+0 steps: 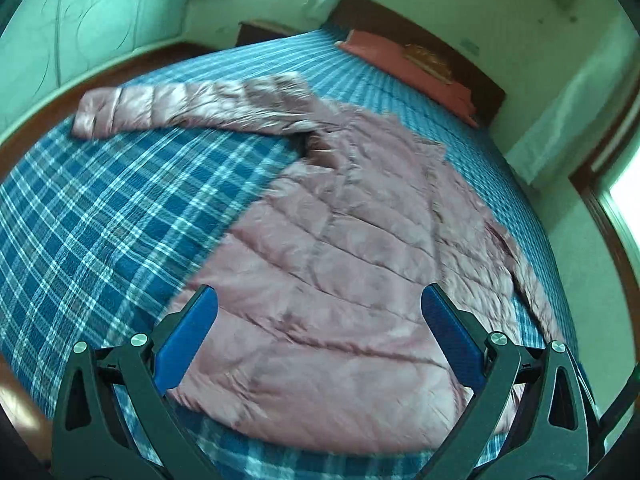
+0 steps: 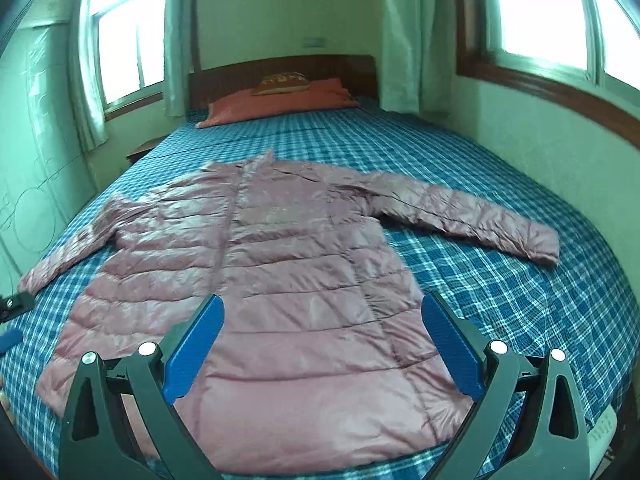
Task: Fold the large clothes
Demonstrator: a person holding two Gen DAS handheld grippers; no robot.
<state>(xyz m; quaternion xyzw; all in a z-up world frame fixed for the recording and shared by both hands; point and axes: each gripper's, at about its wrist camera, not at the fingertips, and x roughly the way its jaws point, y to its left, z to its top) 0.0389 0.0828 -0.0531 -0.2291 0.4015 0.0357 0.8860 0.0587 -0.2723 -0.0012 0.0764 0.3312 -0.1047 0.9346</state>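
Lying flat across the blue plaid bed (image 2: 460,184), front side up with its hem nearest the cameras and its collar toward the red pillow (image 2: 280,102), the pink quilted puffer jacket (image 2: 280,264) has both sleeves spread out to the sides. It looks light and puffy, soft with no stiffness at all, and its shiny shell will likely be slippery, so a shallow pinch could slide off; it should also spring back a little once folded. A sensible hold would be a full bite of fabric at a sleeve cuff (image 2: 540,244) or at a hem corner, where the padding ends in a firmer seam. The left tongs (image 1: 318,320) hover over the lower body of the jacket with the blue pads spread wide, holding nothing, and I cannot tell whether they touch the fabric. The right tongs (image 2: 322,324) are likewise gaping wide and empty, poised above the hem area.
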